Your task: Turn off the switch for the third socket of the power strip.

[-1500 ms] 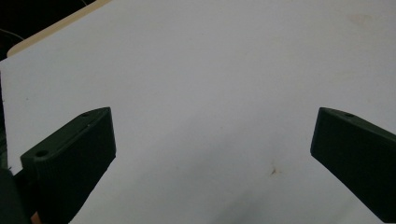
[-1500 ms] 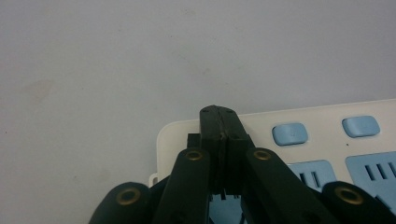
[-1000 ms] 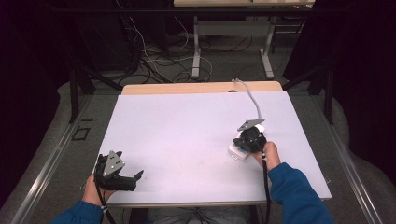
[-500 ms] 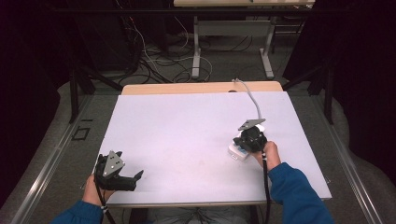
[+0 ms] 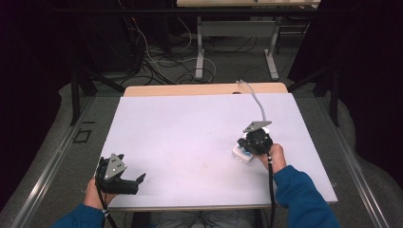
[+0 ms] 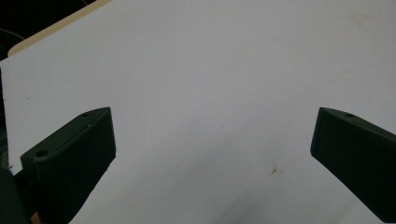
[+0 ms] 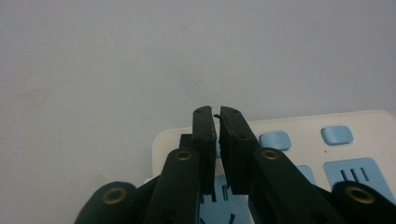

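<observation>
White power strip [image 5: 242,153] with blue sockets and buttons, flat on the white table's [image 5: 190,133] right side.

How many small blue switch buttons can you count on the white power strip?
2, both along the far edge of the power strip: one just beside the right hand-held gripper, one farther right. The jaws may hide others.

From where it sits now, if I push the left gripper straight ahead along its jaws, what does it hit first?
Probably nothing but the white table cover. The left gripper, jaws wide open, points across bare surface in its own view, with the wooden table edge far beyond. Depth is hard to judge.
</observation>
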Demonstrator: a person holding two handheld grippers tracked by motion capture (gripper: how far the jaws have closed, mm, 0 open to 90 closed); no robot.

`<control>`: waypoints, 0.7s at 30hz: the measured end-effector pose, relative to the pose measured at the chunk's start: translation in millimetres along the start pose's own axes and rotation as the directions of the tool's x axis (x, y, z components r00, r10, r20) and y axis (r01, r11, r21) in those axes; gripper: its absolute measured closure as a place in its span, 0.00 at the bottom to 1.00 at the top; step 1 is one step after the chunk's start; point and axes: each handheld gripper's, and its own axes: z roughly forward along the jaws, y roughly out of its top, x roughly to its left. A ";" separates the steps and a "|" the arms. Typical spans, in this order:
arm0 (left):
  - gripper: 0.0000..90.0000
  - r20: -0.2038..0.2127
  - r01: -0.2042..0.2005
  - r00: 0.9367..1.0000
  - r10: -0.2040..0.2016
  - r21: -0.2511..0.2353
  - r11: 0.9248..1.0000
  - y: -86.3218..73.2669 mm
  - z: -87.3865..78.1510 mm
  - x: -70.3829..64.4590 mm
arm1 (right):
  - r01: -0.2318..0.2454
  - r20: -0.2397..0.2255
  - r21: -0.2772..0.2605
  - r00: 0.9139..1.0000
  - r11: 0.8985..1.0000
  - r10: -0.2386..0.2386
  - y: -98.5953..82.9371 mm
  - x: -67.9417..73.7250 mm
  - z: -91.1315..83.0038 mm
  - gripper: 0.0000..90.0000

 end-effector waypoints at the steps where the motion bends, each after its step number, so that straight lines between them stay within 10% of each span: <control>1: 0.00 0.000 0.005 1.000 -0.005 -0.003 1.000 0.0 0.2 -0.3 | 0.004 0.000 -0.017 1.000 1.000 -0.004 0.0 -0.5 -1.3 0.89; 21: 0.00 -0.002 0.005 1.000 -0.005 -0.006 1.000 -0.4 -0.6 0.4 | 0.004 -0.027 -0.041 1.000 0.999 -0.005 -6.5 3.1 -33.5 0.18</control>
